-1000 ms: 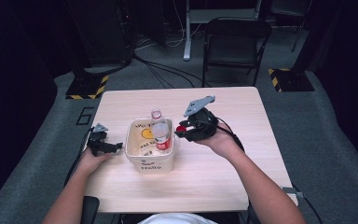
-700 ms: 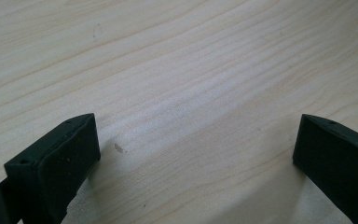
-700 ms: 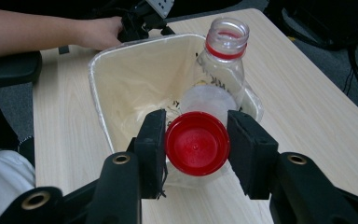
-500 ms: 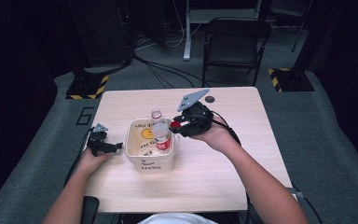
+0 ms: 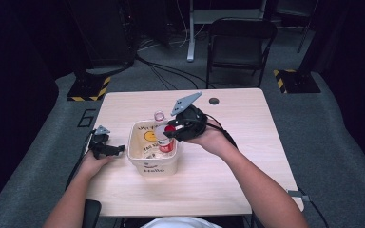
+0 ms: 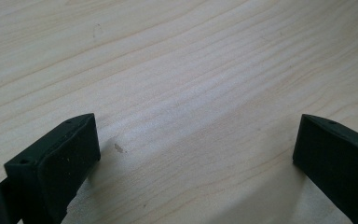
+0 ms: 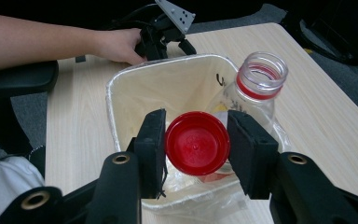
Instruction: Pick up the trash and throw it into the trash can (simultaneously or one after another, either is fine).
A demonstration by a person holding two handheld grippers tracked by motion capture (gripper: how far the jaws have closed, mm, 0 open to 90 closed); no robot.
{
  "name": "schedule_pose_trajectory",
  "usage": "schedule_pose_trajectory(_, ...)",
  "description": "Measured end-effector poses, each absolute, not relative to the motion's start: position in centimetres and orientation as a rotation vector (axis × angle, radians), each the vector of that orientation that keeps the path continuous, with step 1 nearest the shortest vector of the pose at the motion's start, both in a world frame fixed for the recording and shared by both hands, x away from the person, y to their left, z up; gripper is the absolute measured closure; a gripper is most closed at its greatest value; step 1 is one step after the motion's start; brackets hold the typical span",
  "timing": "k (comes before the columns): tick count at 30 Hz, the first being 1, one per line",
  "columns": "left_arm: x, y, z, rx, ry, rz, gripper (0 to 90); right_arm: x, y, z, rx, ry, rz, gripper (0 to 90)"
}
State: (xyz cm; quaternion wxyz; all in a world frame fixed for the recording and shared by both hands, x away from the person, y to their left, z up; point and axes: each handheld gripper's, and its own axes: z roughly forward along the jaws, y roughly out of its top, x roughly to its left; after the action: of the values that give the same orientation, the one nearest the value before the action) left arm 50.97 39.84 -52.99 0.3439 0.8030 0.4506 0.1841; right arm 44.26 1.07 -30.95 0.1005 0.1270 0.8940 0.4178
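Observation:
A cream plastic bin point(image 5: 153, 166) with a yellow smiley stands at the table's middle left. A clear, uncapped bottle point(image 5: 159, 116) with a red neck ring leans in it, neck toward the far rim. My right gripper point(image 5: 172, 131) hovers over the bin's right side, shut on a red cap point(image 5: 170, 128). In the right gripper view the red cap point(image 7: 196, 142) sits squeezed between both pads above the bin point(image 7: 116, 84), and the bottle point(image 7: 261, 74) stands just beyond. My left gripper point(image 5: 119, 150) rests on the table left of the bin, open, with bare wood between its fingers point(image 6: 60, 158).
A small dark round hole point(image 5: 214, 100) marks the table's far side. A black chair point(image 5: 240, 42) and floor stands with yellow-black bases point(image 5: 88, 88) lie beyond the table. Bare table point(image 5: 228, 175) spreads right of and in front of the bin.
My right gripper has carried the red cap leftward, from beside the bin's right edge to over the bin. The left gripper has stayed put.

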Motion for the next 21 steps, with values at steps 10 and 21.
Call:
schedule_pose_trajectory(10,51.0,39.8,-53.0,2.086,1.171,0.478,0.1,44.2,3.7,-31.9,0.317,2.667,1.245,57.9)
schedule_pose_trajectory(21,51.0,39.8,-53.0,2.080,1.174,0.478,0.1,44.5,6.1,-33.0,0.278,2.681,1.257,57.9)
